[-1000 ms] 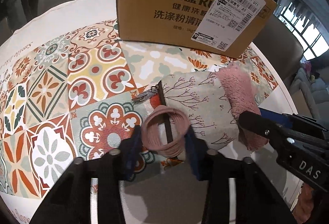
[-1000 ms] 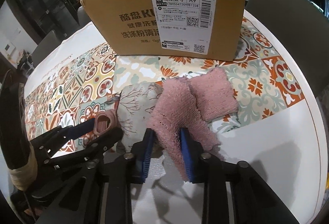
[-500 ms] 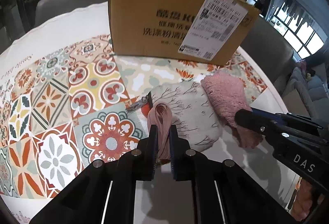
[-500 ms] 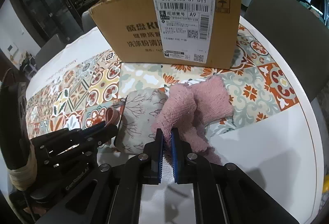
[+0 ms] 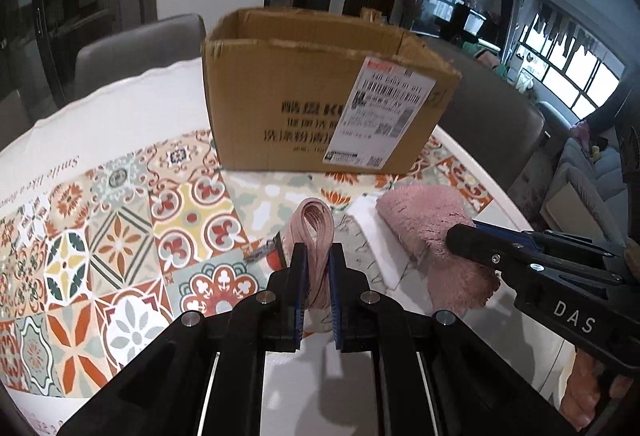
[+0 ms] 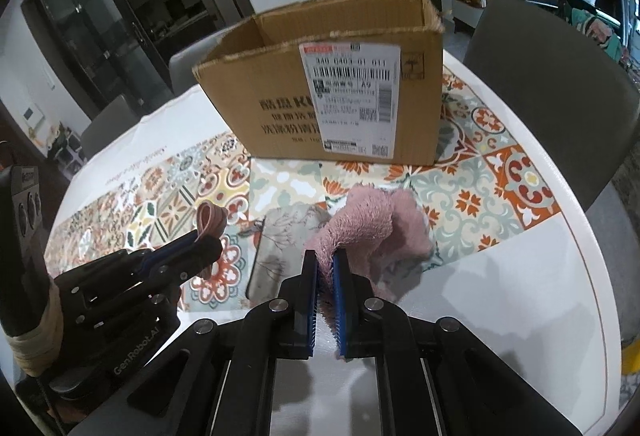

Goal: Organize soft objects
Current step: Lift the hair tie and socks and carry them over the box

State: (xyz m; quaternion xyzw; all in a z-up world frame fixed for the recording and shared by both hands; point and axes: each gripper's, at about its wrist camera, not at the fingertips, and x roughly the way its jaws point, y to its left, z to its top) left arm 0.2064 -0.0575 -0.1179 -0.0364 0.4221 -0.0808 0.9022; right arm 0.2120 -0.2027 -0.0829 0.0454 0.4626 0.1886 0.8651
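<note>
My left gripper [image 5: 316,256] is shut on a pink looped band [image 5: 314,232] and holds it above the table; it also shows in the right wrist view [image 6: 210,220]. My right gripper [image 6: 325,264] is shut on a fluffy pink towel [image 6: 372,224], lifting one end while the rest drapes onto the table; the towel also shows in the left wrist view [image 5: 428,224]. A flat pouch with a branch print [image 6: 280,240] lies on the table between the grippers. An open cardboard box [image 6: 332,92] stands behind them; it shows in the left wrist view too [image 5: 320,96].
The round white table [image 6: 520,276] carries a patterned tile mat [image 5: 120,228]. Grey chairs stand behind the table at left [image 5: 136,48] and at right [image 6: 552,76]. A sofa [image 5: 588,172] sits off to the right.
Both grippers closed, the left on the pink band and the right on the towel, then rose and pulled back from the table, lifting both. The box top came into view.
</note>
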